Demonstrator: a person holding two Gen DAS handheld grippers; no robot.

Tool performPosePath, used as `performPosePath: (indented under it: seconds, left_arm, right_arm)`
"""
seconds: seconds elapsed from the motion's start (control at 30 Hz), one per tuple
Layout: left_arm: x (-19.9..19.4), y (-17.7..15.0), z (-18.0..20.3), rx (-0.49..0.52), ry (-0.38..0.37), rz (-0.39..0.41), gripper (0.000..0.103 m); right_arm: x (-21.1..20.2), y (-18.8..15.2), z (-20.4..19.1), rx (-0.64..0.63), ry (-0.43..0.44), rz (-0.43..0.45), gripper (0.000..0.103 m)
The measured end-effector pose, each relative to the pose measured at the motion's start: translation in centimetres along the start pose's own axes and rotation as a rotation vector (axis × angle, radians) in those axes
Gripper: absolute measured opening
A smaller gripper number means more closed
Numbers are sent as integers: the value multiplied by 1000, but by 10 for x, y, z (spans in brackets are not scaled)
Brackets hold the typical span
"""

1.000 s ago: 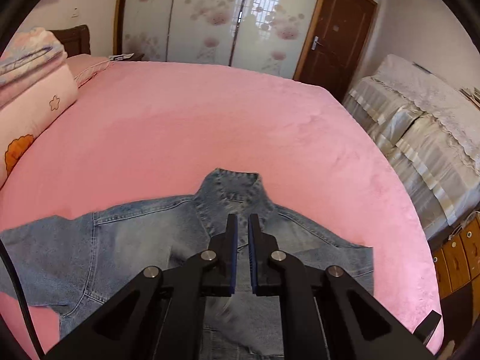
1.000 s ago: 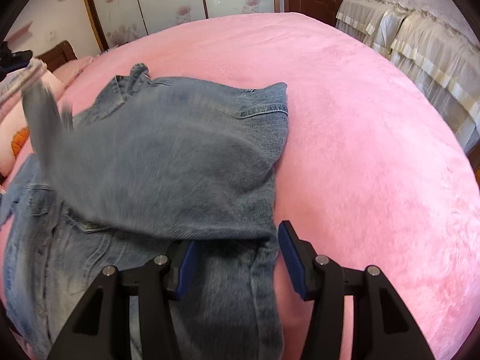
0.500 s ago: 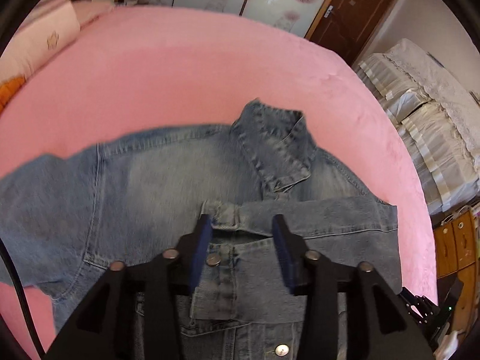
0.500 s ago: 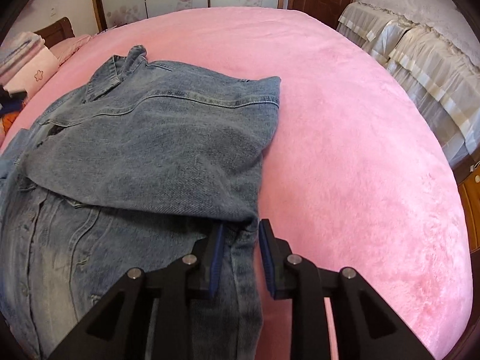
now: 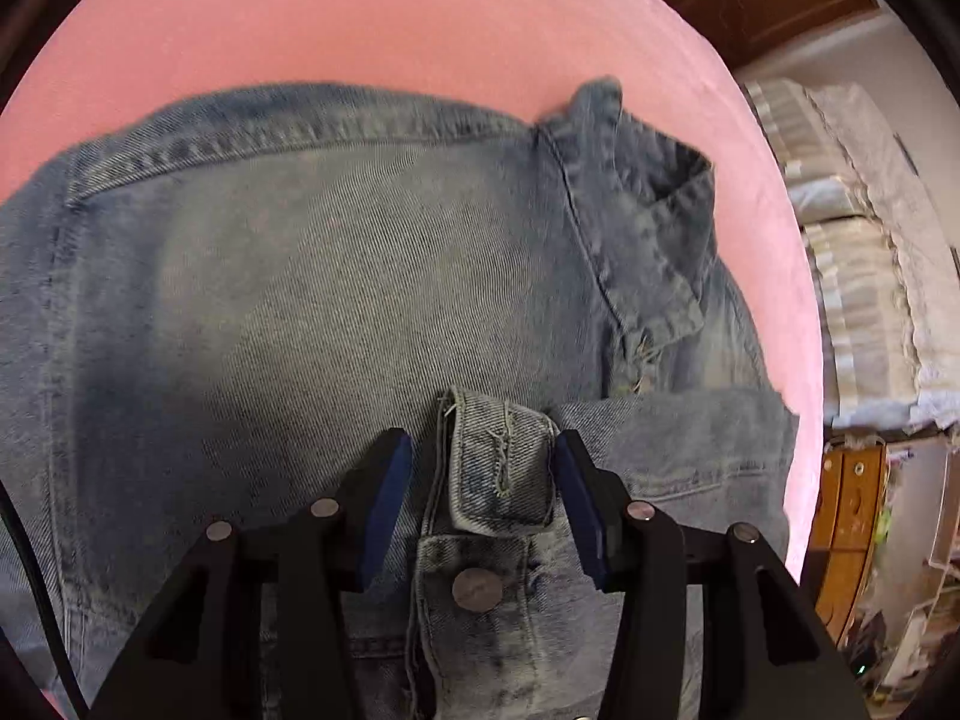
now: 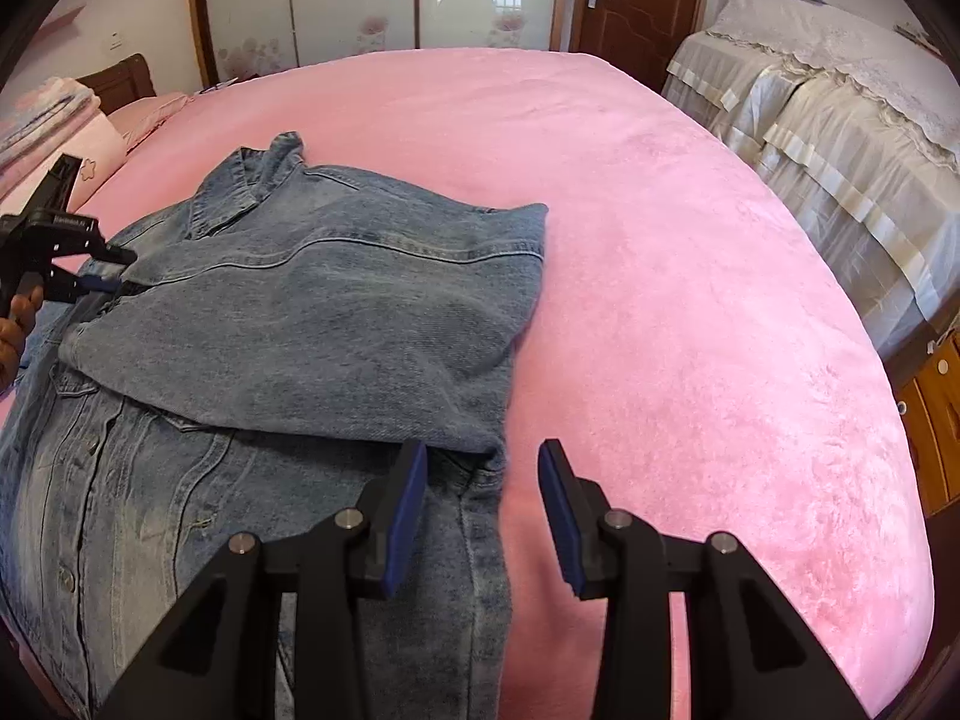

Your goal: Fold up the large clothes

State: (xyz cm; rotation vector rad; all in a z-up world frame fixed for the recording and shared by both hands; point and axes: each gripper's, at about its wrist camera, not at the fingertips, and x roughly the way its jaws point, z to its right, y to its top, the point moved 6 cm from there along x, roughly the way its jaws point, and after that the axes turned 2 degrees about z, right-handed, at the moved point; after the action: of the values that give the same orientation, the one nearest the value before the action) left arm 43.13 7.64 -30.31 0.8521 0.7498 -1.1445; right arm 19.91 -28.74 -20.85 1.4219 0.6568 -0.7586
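While the denim jacket (image 6: 312, 324) lies on the pink bed (image 6: 690, 276) with one sleeve folded across, both the left gripper (image 5: 483, 498) and right gripper (image 6: 483, 510), jaws just opened and apart, likely need the other sleeve next.

Left gripper (image 5: 483, 480): matte black angular frame, two fingers (image 5: 384, 498) faced with dark blue pads, round silver screws along the arms. Thin black cable (image 5: 27, 576) runs along the 9 o'clock edge of the left wrist view. Right gripper (image 6: 483, 510): same black frame, blue pads, silver screws. In the right wrist view, at 9 o'clock, the left gripper's black body bears small white lettering, too small to read; a bare hand (image 6: 12, 330) shows beside it.
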Motion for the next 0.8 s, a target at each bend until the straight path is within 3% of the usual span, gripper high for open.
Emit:
performPosePath:
  seconds: [0.23,0.27,0.3,0.4,0.47,0.5,0.67,0.8]
  left_arm:
    - [6,-16,7,134,11,-21,48]
    - [6,-15,9,139,24,-18,46]
    - [6,-15,10,144,49,-14,36]
    - [4,-16,22,182,117,12,30]
    - [-1,-16,34,225,171,46,26]
    - [-8,-14,40,242,187,72,21]
    - [-51,2,62,289,247,250,19]
    - [-33,4,48,263,294,183,20]
  right_arm:
    - [11,9,15,67,12,-15,39]
    - [13,13,17,83,29,-16,39]
    - [14,19,19,109,56,-14,39]
    - [18,36,26,199,155,-14,40]
    - [22,47,30,234,183,-14,51]
    - [26,55,33,233,166,-12,51]
    - [59,85,45,224,109,-34,52]
    - [96,103,49,247,93,-79,51]
